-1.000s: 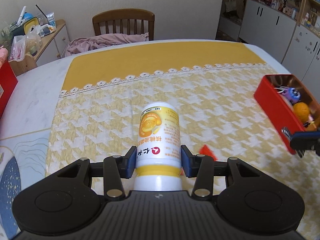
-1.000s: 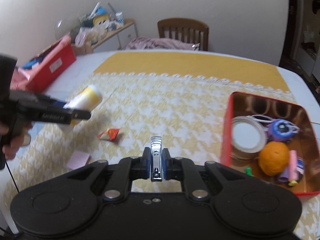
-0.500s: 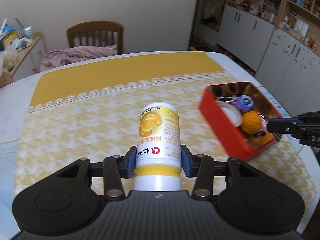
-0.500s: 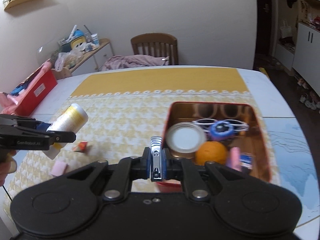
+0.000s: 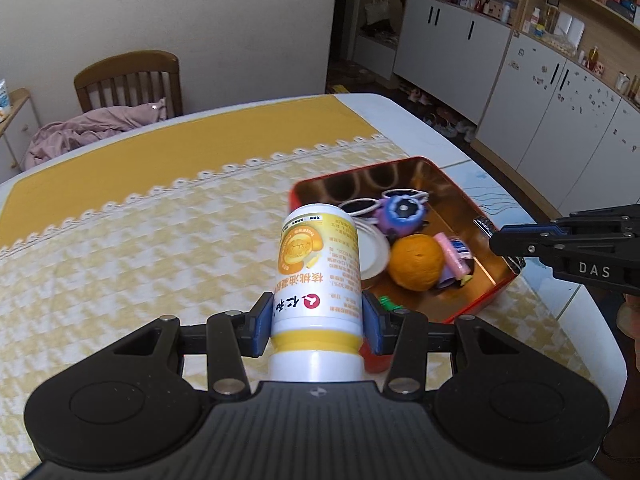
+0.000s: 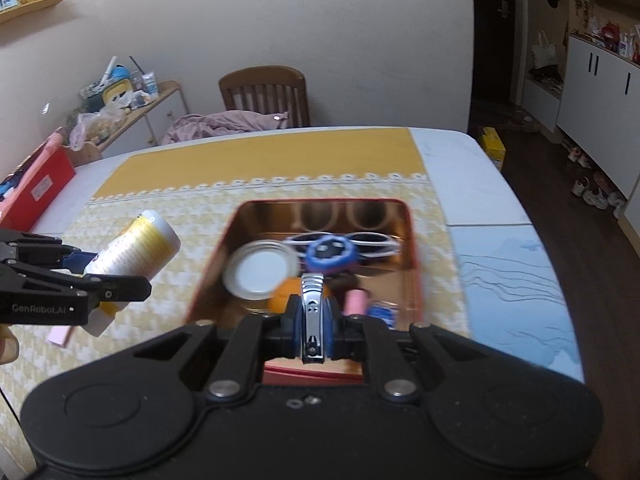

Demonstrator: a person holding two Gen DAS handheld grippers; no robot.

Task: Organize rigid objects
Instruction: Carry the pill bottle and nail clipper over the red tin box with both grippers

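We carry two items toward the red tin on the table. The left gripper has its jaws partly open, clamped on the bottle; the right gripper has its jaws fully closed on the nail clipper. We should lower each over free floor in the tin before release, clear of the orange. Each item's long axis runs forward along the jaws, tilted downward; the bottle's base leads.

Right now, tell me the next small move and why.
Probably lower the right gripper and release the nail clipper into the red tin: it hangs over the tin, while the left gripper, holding the bottle, is beside it.
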